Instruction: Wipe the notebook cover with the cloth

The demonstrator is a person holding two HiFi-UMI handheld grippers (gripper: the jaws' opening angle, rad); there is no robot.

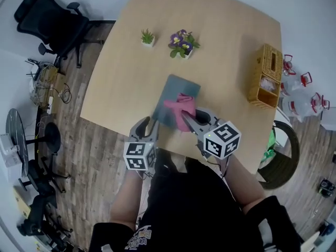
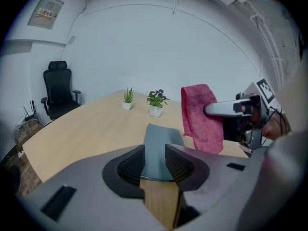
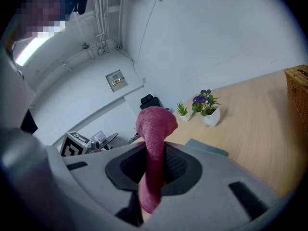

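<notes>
The grey notebook (image 1: 176, 96) lies flat on the wooden table (image 1: 126, 83), near its front edge. My right gripper (image 1: 191, 119) is shut on the pink cloth (image 1: 180, 109) and holds it above the notebook's near right part. In the right gripper view the cloth (image 3: 154, 129) sticks up from between the jaws, and a corner of the notebook (image 3: 208, 148) shows beyond them. My left gripper (image 1: 148, 128) is open at the notebook's near left corner. In the left gripper view the notebook's (image 2: 159, 141) near edge sits in the narrow gap between the pads, and the cloth (image 2: 201, 117) hangs from the right gripper (image 2: 226, 109).
Two small potted plants (image 1: 148, 37) (image 1: 182, 44) stand at the back of the table. A wicker basket (image 1: 265, 75) sits at its right edge. A black office chair (image 1: 52, 22) stands on the floor at far left, and clutter lies along the left wall.
</notes>
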